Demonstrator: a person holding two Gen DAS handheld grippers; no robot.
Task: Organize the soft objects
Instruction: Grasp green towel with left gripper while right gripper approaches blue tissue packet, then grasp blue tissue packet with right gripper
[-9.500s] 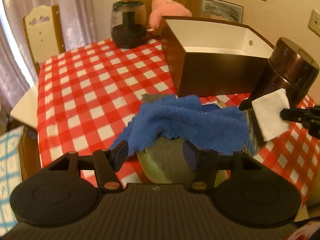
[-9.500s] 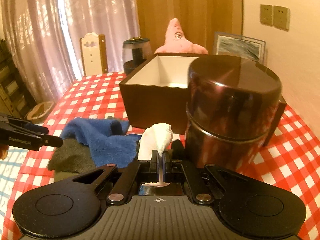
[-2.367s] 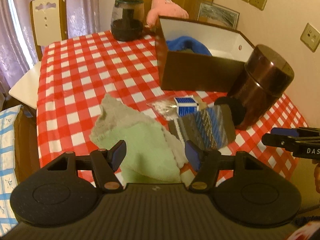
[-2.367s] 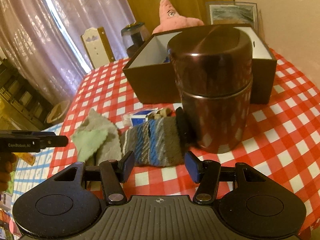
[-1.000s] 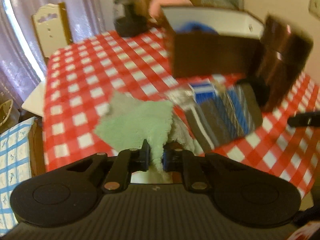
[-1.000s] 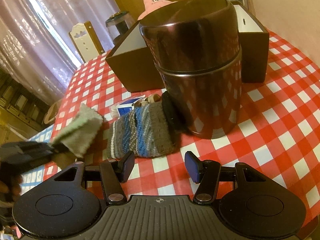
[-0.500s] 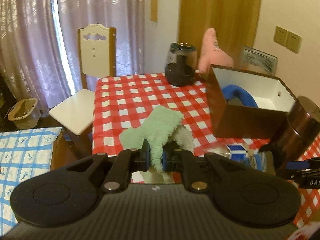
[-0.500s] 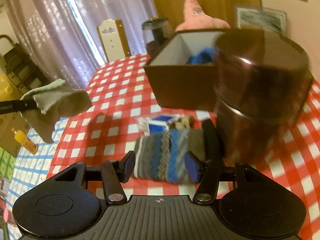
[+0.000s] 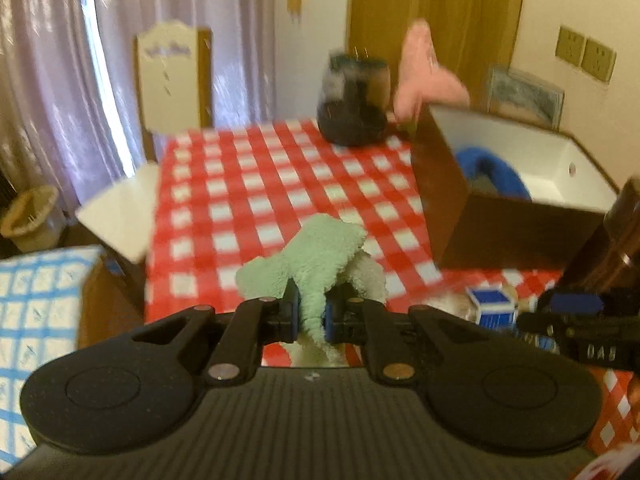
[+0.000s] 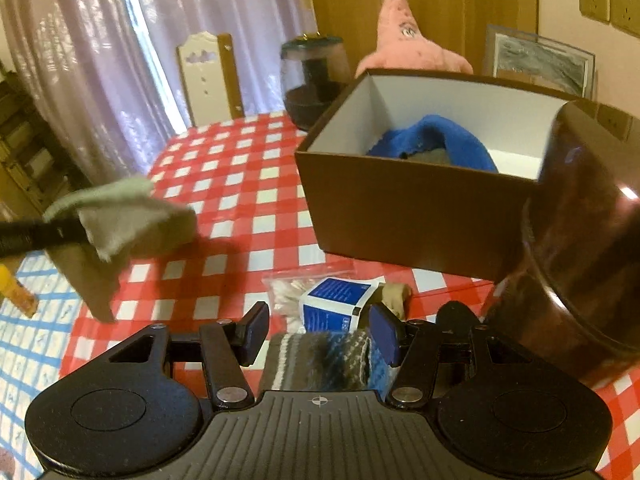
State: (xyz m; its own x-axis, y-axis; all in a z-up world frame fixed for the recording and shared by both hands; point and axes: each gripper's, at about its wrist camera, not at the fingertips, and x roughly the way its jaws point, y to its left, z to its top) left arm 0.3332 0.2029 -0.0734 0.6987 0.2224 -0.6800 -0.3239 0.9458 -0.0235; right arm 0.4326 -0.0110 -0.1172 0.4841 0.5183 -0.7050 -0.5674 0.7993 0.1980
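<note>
At the far left of the right wrist view, the left gripper [image 10: 60,232] holds a pale green cloth [image 10: 116,216] in the air over the near-left corner of the red-checked surface [image 10: 240,168]. The left wrist view shows the grip closely: the jaws are pressed together on a bunched fold of the cloth, with the rest flopping forward and down. It looks like light, limp terry — it should sag and swing from a single pinch, and a hold on a thick fold is safer than one on a thin edge.

Further right, the right gripper [image 10: 318,330] has its jaws spread and holds nothing. A striped knitted sock [image 10: 320,360] lies flat on the surface just beneath and between them. It appears soft and stretchy, so a pinch across its middle or at the cuff would likely lift it whole. Beyond it lie a small blue-and-white carton [image 10: 336,304] and a clear bag [image 10: 284,288] of something pale.

Right again stands the open brown box [image 10: 400,200], with a blue towel [image 10: 440,140] already inside, and at the right edge a dark round canister [image 10: 580,240].

Soft things counted: one green cloth, one sock, one blue towel — and one pink plush starfish [image 10: 404,40] behind the box.
</note>
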